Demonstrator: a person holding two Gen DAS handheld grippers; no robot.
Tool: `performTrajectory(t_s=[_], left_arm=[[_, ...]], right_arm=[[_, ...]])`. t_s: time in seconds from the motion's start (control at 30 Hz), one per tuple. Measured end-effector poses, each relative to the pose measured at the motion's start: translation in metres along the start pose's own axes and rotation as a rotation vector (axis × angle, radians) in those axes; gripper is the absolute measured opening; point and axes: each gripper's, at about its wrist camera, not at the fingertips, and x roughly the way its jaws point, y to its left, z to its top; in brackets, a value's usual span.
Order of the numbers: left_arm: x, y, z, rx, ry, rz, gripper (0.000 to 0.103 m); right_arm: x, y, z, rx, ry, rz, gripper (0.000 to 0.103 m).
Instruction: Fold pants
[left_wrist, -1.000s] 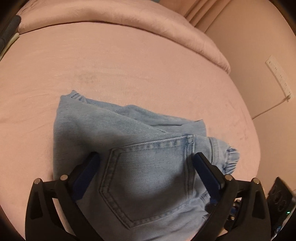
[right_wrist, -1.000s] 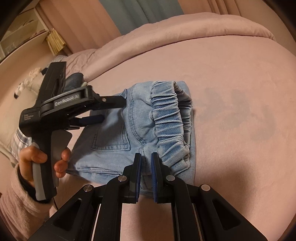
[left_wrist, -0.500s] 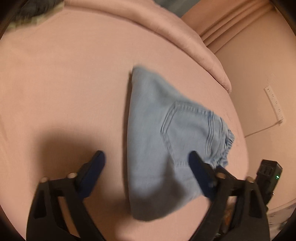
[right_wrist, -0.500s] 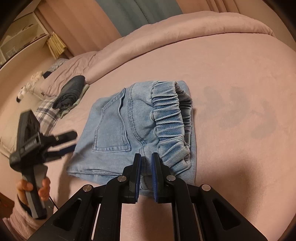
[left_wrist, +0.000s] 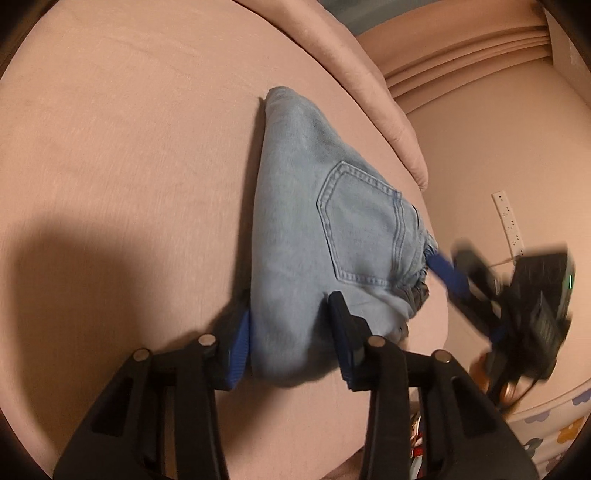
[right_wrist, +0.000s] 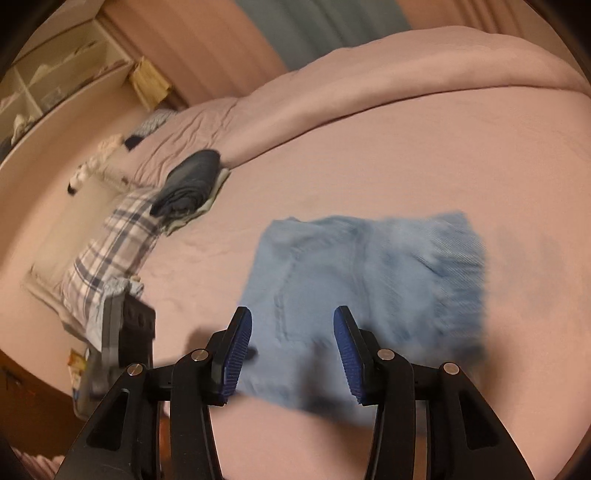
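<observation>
Pants (left_wrist: 314, 229) folded compact on bed (left_wrist: 129, 166). L tongs (left_wrist: 291, 332) closing round near edge, pads prob. not yet pressing. R tongs (right_wrist: 291, 354) opening, empty. Next: firm grip, lift to stack.

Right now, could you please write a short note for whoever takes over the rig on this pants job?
Left gripper: jaws closing around the near corner of the folded jeans; whether the pads already press is unclear.
Right gripper: jaws opening, nothing held; it hangs above the jeans' near edge.
Jeans: a compact folded bundle on the pink bed, back pocket up, elastic waistband toward the right gripper.
Other folded clothes sit near the pillows.
Done: the folds look complete.
Left: probably moving the bundle to the other clothes, or a last tidy.
</observation>
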Motion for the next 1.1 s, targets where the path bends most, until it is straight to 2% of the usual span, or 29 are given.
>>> performTrajectory(t_s=[0.13, 0.27, 0.37, 0.47, 0.6, 0.67, 0.73, 0.8, 1.03, 1.1], left_arm=[[0.002, 0.002, -0.002, -0.008, 0.005, -0.019, 0.039], [-0.010, 0.011, -0.003, -0.006, 0.020, -0.025, 0.039], [-0.015, 0.012, -0.001, 0.011, 0.023, -0.015, 0.039], [-0.015, 0.010, -0.001, 0.026, 0.016, -0.009, 0.039], [-0.018, 0.010, -0.004, 0.044, 0.008, -0.001, 0.038], [-0.014, 0.001, -0.001, 0.052, 0.001, 0.004, 0.038], [-0.014, -0.002, -0.003, 0.059, -0.008, 0.011, 0.037], [-0.012, -0.009, -0.005, 0.066, -0.015, 0.020, 0.035], [-0.022, -0.015, -0.019, 0.083, -0.043, 0.050, 0.032], [-0.022, -0.016, -0.022, 0.077, -0.038, 0.050, 0.032]], right_arm=[[0.044, 0.020, 0.026, -0.028, 0.041, -0.009, 0.047], [0.093, 0.046, 0.061, -0.114, 0.075, -0.075, 0.047], [0.122, 0.049, 0.080, -0.141, 0.141, -0.115, 0.047], [0.152, 0.044, 0.097, -0.134, 0.237, -0.161, 0.047], [0.192, 0.033, 0.095, -0.091, 0.443, -0.204, 0.047], [0.196, 0.036, 0.092, -0.124, 0.450, -0.219, 0.041], [0.194, 0.041, 0.092, -0.148, 0.432, -0.226, 0.030], [0.194, 0.042, 0.091, -0.171, 0.424, -0.237, 0.026], [0.195, 0.027, 0.103, -0.104, 0.408, -0.235, 0.023], [0.194, 0.034, 0.101, -0.145, 0.392, -0.256, 0.023]])
